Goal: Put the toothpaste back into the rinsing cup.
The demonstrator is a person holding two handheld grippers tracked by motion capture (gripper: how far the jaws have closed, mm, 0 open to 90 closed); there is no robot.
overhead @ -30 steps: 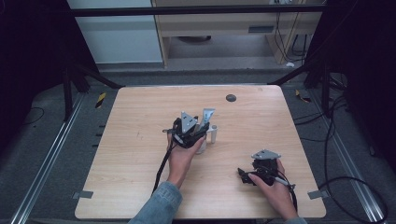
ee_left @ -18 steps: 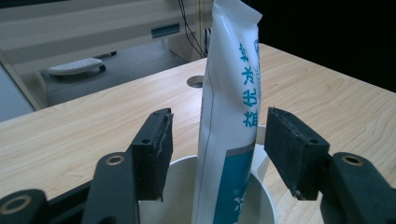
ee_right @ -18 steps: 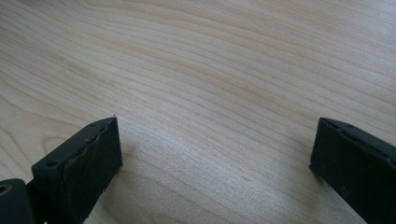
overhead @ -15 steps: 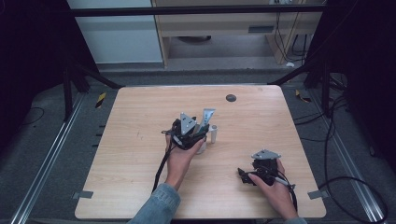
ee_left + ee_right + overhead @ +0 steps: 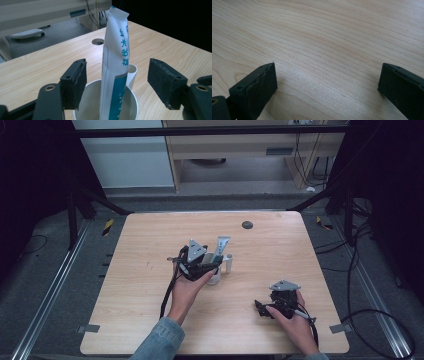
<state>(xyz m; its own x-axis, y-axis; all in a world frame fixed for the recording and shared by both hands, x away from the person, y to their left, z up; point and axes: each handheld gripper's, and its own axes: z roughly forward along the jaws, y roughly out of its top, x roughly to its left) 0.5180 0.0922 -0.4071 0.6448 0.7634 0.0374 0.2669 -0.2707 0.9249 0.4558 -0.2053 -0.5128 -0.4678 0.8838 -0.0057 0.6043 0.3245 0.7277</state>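
Both tools low, jaws apart.

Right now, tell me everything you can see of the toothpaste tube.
The toothpaste tube is white with a teal lower band and teal printed characters, of soft plastic by its look. It stands nearly upright in a white cup, flat crimped end up, lower end hidden inside. The left gripper has just been opening; its jaws flank the tube without touching.

A white tube with teal lettering stands nearly upright, crimped end up, in a white cup near the middle of the counter.
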